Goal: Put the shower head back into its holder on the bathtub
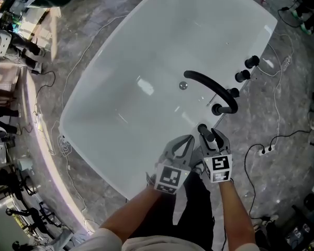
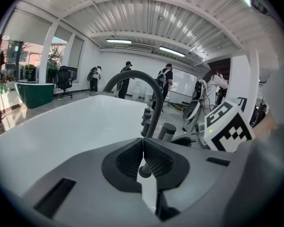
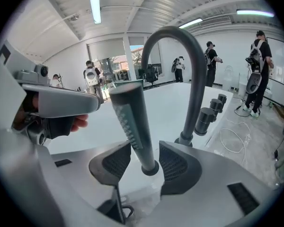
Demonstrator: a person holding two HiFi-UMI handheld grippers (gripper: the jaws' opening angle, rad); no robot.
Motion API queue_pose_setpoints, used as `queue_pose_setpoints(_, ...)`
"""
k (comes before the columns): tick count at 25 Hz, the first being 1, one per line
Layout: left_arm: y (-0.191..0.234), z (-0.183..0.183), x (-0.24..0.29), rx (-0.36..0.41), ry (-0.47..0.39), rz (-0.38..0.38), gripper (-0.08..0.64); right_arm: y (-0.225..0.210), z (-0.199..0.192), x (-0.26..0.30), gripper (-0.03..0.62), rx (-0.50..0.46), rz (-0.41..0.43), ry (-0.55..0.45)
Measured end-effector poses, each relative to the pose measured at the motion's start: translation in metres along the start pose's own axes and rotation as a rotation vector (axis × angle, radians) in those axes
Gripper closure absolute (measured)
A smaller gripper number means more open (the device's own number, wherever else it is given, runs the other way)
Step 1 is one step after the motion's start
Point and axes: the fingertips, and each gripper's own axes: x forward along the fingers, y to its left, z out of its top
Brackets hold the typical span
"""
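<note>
The slim dark grey stick-shaped shower head (image 3: 132, 122) is standing upright between the pads of the right tool (image 3: 144, 150). Its foot is sitting in the dark round holder (image 3: 150, 168) on the rim of the glossy white bathtub (image 1: 146, 61). That tool is spread, with its pads clear of the handle. Beside it, the left tool (image 2: 143, 143) is pressed together and empty. The arched dark spout (image 3: 194, 56) is rising just beyond. My advice is to back the tool straight out without nudging the handle.

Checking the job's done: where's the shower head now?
In the right gripper view, the shower head stands on the bathtub rim, between the open jaws of the right gripper, left of the faucet.
</note>
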Motion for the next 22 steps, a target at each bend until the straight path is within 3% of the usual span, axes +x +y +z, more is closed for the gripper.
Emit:
queue_pose_setpoints(4, -0.019, 0.014, -0.010, 0.004, 0.018, -0.031, 0.552, 0.004, 0.010, -0.037, 0.428, 0.048, -0.041, -0.006)
queue_pose_setpoints(8, -0.044, 0.044, -0.036, -0.009, 0.035, -0.062, 0.552, 0.017, 0.051, -0.089, 0.438, 0.096, -0.039, -0.064)
queue_pose_setpoints(14, -0.082, 0.128, -0.063, -0.004, -0.040, -0.096, 0.552, 0.014, 0.146, -0.171, 0.534, 0.089, -0.060, -0.233)
queue_pose_setpoints(22, -0.155, 0.200, -0.123, 0.008, -0.100, -0.148, 0.554, 0.024, 0.198, -0.294, 0.577, 0.089, -0.075, -0.358)
